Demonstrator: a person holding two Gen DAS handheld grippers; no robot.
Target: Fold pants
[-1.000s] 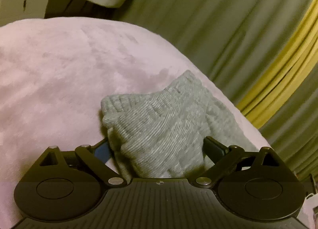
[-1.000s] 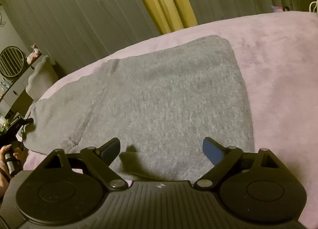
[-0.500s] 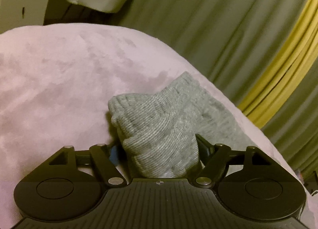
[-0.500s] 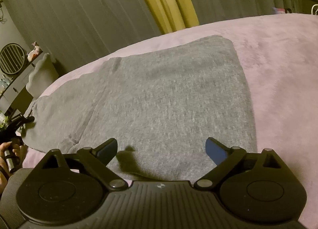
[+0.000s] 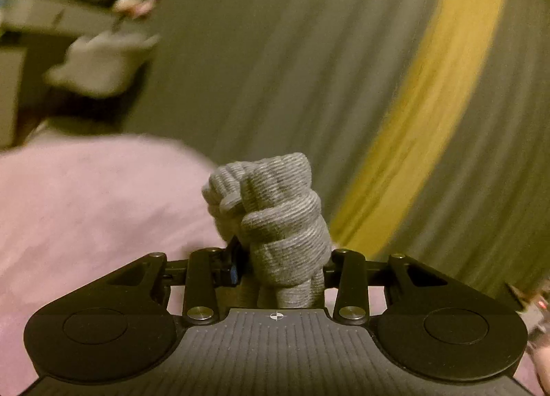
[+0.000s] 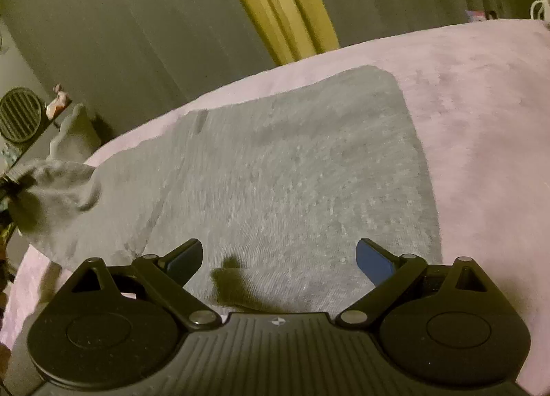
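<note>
Grey knit pants [image 6: 292, 172] lie spread on a pink blanket [image 6: 481, 93]. My left gripper [image 5: 282, 265] is shut on a bunched ribbed end of the pants [image 5: 278, 210] and holds it lifted above the blanket [image 5: 86, 206]. In the right wrist view that raised end [image 6: 58, 182] shows at the far left, pulled up off the bed. My right gripper [image 6: 278, 258] is open and empty, low over the near edge of the pants.
Grey curtains with a yellow strip [image 6: 275, 0] hang behind the bed. A white chair [image 5: 99, 65] and a cabinet stand beyond the bed's far end. A round fan [image 6: 20, 117] sits at the left.
My left gripper closed on the pants' ribbed end and lifted it off the blanket, tilting upward. The right gripper stayed open and almost still.
</note>
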